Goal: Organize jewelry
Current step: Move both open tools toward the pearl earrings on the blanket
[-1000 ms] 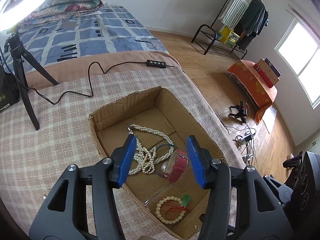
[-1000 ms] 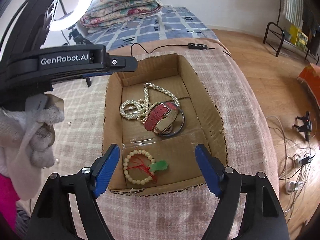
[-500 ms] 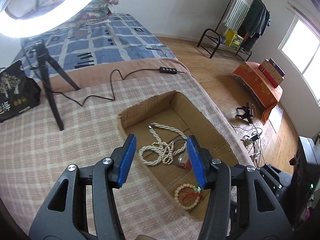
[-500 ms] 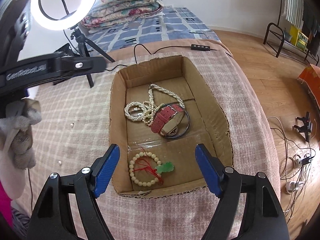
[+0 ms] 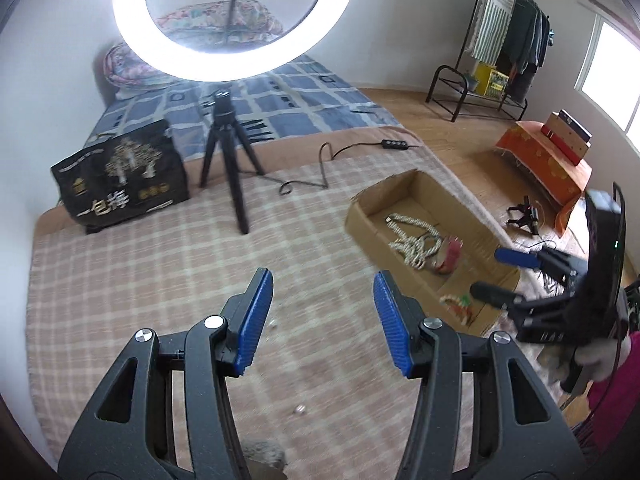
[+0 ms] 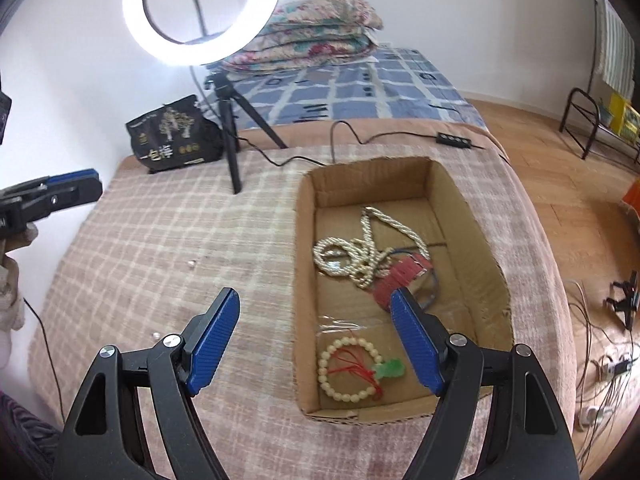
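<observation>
Moved: left gripper [image 5: 323, 320] carried off the brown cardboard box [image 5: 362, 224], jaws apart, empty.
Right gripper [image 6: 315, 340]: jaws apart, empty.
Right view only: cream bead bracelet [image 6: 350, 368] seen sharply.

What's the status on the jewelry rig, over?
Left gripper open, empty, over the plaid blanket. Right gripper open, empty, at the cardboard box. Pearl necklace, red watch, bead bracelet in box. Nothing in the way.

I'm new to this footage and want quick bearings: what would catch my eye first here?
A glowing ring light on a black tripod stands at the far side of the checked blanket. To its right sits an open cardboard box holding a tangled pearl necklace, a red watch strap and a pale bead bracelet with a green charm. Each open, empty hand-held gripper, left and right, frames the foreground.
</observation>
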